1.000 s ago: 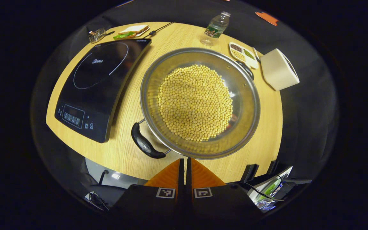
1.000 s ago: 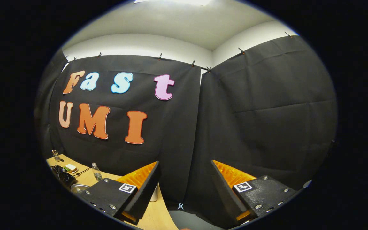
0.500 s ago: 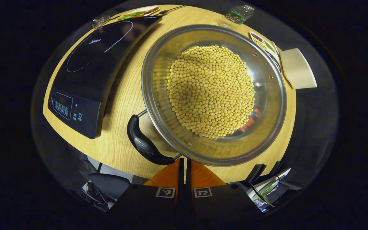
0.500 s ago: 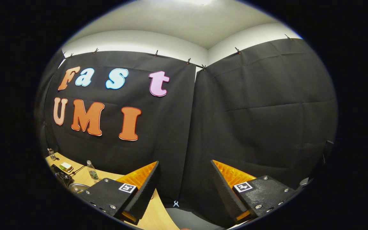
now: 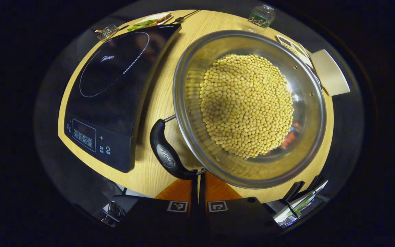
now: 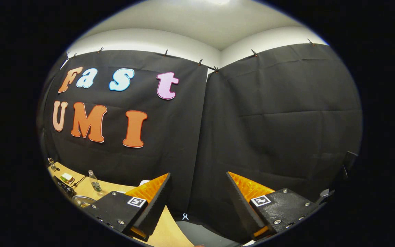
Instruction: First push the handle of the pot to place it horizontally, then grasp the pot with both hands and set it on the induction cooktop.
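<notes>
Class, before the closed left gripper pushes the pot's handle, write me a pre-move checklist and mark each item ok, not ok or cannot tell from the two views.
1. Left gripper closed for pushing: ok, fingers together.
2. Its tips at the near handle of the pot: ok; actual contact cannot tell.
3. Handle already horizontal: not ok, it lies slanted.
4. Induction cooktop surface free for the pot: ok.
5. Soybeans safely below the rim: ok.
6. Right gripper ready to grasp: not ok, open but aimed at the booth wall, away from the pot.
</notes>
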A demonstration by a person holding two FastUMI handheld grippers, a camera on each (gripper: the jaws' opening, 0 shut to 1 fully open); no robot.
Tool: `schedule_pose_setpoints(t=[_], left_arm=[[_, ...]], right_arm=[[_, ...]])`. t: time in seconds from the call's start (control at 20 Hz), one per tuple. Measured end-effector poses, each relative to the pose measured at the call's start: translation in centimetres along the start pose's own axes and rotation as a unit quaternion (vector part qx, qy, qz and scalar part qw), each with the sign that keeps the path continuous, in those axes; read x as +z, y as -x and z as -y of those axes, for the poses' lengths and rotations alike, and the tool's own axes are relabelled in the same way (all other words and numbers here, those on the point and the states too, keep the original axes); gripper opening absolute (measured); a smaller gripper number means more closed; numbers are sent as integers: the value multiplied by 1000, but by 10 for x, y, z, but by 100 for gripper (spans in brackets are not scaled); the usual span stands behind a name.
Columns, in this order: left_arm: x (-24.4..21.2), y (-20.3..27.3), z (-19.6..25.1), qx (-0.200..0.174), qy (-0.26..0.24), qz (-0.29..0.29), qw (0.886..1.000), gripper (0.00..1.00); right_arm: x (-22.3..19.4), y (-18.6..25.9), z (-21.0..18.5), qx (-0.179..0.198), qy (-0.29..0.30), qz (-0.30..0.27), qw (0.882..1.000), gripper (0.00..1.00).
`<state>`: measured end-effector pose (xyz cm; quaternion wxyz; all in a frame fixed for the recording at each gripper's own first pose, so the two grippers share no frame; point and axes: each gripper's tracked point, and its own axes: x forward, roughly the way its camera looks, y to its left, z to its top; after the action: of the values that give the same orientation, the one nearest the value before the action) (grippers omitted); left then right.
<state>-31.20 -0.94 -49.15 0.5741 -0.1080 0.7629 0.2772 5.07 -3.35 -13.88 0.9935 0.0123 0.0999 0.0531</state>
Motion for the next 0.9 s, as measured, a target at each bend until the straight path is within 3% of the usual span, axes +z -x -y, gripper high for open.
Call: schedule_pose_setpoints(t=[0.35, 0.9], left_arm=[[34, -16, -17, 45, -31, 49, 997, 8], [88, -18, -24, 39, -91, 116, 988, 8]], right_arm=[[-9, 14, 17, -37, -5, -14, 999, 95], [-22, 19, 13, -58, -16, -41, 997, 95]])
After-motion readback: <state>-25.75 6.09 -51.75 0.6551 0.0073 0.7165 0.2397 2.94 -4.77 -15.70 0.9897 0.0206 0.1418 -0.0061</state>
